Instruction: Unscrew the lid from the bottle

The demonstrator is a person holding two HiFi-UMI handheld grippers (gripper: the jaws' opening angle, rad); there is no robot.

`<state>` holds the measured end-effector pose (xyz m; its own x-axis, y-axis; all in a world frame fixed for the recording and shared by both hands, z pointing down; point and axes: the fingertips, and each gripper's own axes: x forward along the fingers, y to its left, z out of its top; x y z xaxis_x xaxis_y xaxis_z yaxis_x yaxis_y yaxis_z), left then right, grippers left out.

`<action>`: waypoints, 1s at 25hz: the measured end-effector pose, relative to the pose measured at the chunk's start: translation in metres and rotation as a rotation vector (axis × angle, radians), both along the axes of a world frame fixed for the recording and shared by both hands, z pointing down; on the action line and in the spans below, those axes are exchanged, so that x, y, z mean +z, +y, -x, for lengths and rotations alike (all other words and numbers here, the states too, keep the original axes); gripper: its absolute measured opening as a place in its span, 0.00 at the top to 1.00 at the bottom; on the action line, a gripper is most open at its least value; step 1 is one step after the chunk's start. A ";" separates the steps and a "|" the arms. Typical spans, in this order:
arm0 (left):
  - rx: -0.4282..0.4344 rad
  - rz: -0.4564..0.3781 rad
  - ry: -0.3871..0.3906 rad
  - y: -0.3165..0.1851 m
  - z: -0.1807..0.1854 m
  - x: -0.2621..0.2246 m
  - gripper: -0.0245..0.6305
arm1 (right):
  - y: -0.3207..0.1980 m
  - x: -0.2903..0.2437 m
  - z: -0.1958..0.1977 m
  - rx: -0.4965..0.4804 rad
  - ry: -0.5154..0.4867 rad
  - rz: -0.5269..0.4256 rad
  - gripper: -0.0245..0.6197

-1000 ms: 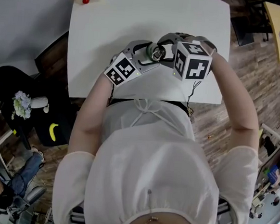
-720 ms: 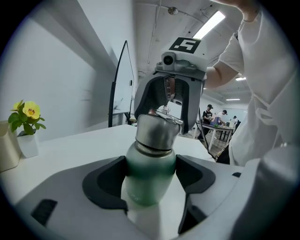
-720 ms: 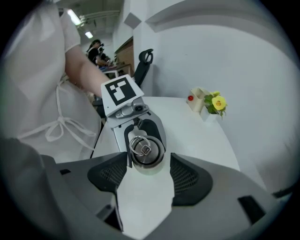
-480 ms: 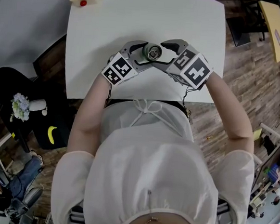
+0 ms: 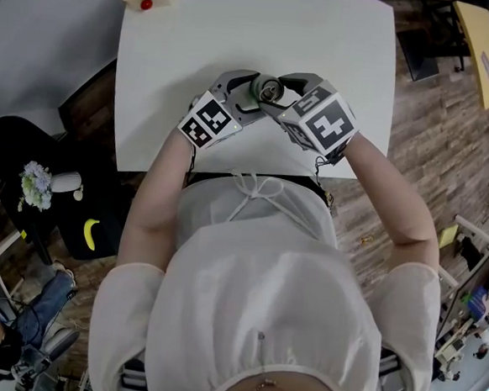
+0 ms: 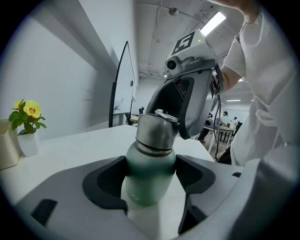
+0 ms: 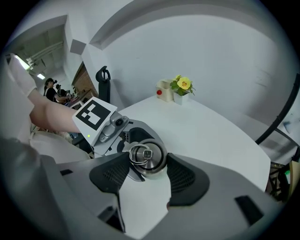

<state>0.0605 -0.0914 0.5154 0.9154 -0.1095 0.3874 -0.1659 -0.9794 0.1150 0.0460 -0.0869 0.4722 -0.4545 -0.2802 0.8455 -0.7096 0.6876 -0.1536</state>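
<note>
Metal, smooth and probably slippery, so I want firm holds. My left gripper (image 6: pixel 150 169) clamps the body of the green bottle (image 6: pixel 149 185). My right gripper (image 7: pixel 147 165) has just been closing and pinches the silver lid (image 7: pixel 149 157) from above. Rigid and fairly light, I judge. It stands on the white table (image 5: pixel 241 30), toward six o'clock. Faint print on its body is unreadable.
</note>
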 end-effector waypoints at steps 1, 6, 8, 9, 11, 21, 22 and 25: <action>0.000 0.000 0.000 0.000 0.000 0.000 0.43 | -0.001 0.001 -0.001 -0.021 0.011 0.001 0.55; 0.007 -0.002 -0.004 0.000 0.000 0.000 0.43 | 0.002 0.000 0.001 -0.187 0.065 0.013 0.55; 0.009 0.000 -0.004 0.000 0.000 0.001 0.43 | 0.004 -0.001 0.002 -0.275 0.082 0.024 0.55; 0.009 0.000 -0.003 0.000 0.000 0.001 0.43 | 0.004 -0.001 0.003 -0.326 0.093 0.027 0.55; 0.010 0.001 -0.003 -0.001 0.001 0.001 0.43 | 0.005 -0.001 0.004 -0.446 0.125 0.022 0.56; 0.012 0.008 -0.001 -0.002 0.001 0.003 0.42 | 0.008 0.001 0.003 -0.929 0.222 -0.064 0.55; 0.012 0.009 0.000 -0.002 0.002 0.003 0.42 | 0.008 0.001 0.004 -0.909 0.214 -0.063 0.55; 0.012 0.013 0.001 -0.002 0.001 0.003 0.42 | 0.006 0.000 0.002 -0.772 0.178 -0.046 0.54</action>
